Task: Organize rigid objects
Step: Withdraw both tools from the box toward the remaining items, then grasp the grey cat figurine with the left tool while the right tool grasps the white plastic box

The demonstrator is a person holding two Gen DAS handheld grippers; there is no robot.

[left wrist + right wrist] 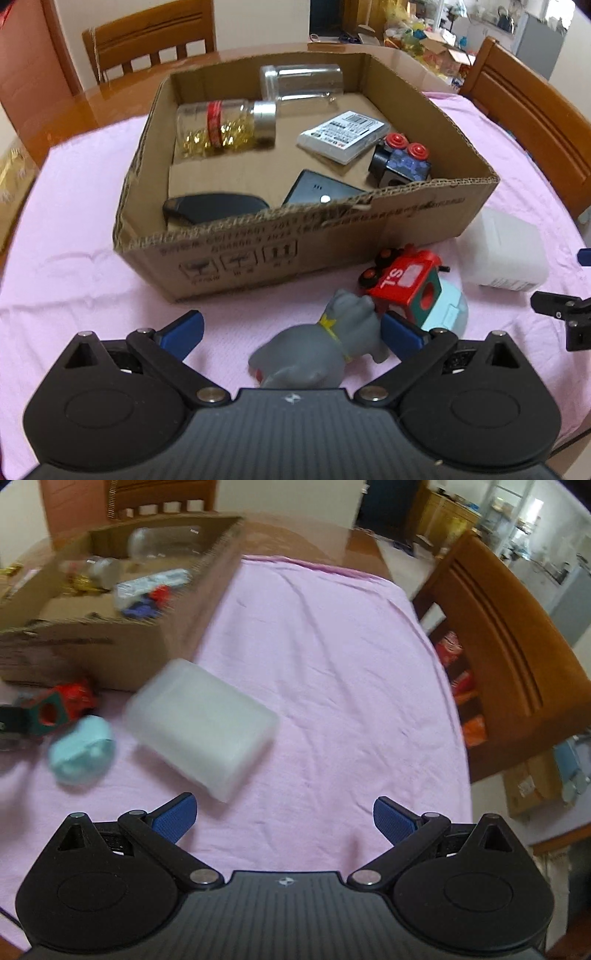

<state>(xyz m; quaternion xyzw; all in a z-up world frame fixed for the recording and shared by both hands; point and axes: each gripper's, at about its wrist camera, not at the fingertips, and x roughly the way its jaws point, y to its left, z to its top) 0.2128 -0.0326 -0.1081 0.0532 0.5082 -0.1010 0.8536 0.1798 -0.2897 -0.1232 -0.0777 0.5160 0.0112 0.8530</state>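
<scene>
A cardboard box [332, 240] sits on the pink cloth and holds two jars, a white packet, a blue toy block, a dark phone and a black case. In front of it lie a grey toy animal [317, 350], a red toy train car [406, 280], a light blue case [450, 310] and a frosted white plastic box [506, 251]. My left gripper [291, 332] is open, its fingers on either side of the grey toy, the right pad close to it. My right gripper [284, 818] is open over bare cloth, just right of the frosted box [203, 727].
Wooden chairs [535, 122] stand at the table's far and right sides. The pink cloth [332, 657] covers the table right of the cardboard box [92, 646]. The light blue case [81, 749] and red train car [62, 705] lie left of the frosted box.
</scene>
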